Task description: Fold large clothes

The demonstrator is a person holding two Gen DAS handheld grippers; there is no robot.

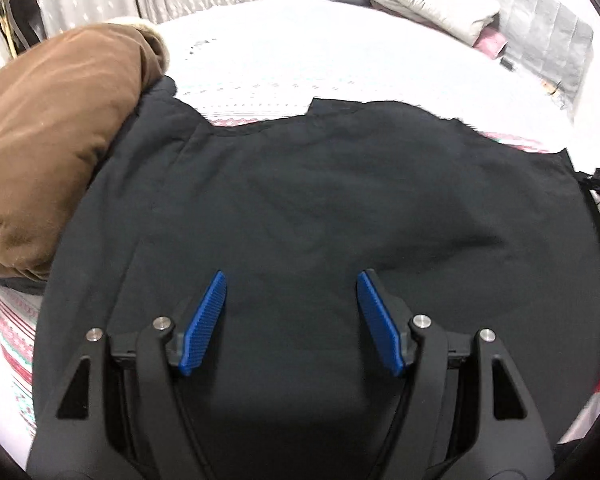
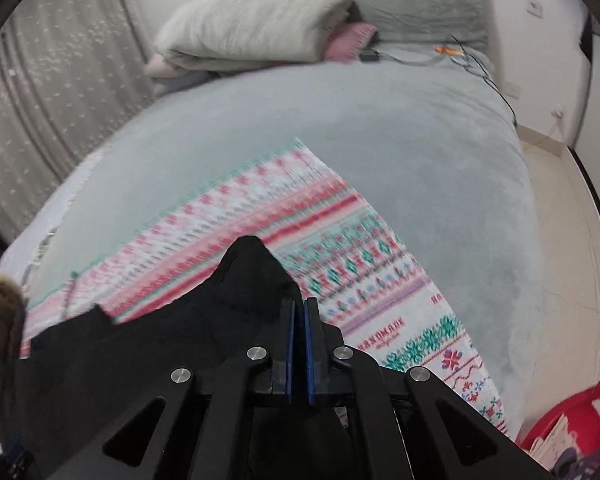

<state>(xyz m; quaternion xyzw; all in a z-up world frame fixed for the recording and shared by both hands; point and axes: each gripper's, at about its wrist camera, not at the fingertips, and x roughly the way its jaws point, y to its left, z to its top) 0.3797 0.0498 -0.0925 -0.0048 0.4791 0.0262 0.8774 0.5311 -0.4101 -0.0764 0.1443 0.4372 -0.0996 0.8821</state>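
slippage is the main worry here: the right gripper has its blue pads clenched together on a raised peak of the large black fabric garment, and from the right wrist view it looks like a thin pinch near an edge, so a firm pull could let the cloth slide out and spoil the fold. the left gripper hangs released above the middle of the garment, its blue pads standing wide and touching nothing; if it closes there it may bunch the panel rather than catch an edge. the garment's left part lies tucked under or against a bulky brown fleece-lined coat, which i judge could drag along or hold the cloth back when it is lifted.

the garment lies spread fairly flat on a knitted blanket with red, green and white bands, itself laid over a pale grey bed cover. folded pale bedding and a pink cushion sit at the far end, a patterned grey curtain hangs on the left, and cream floor tiles show on the right.
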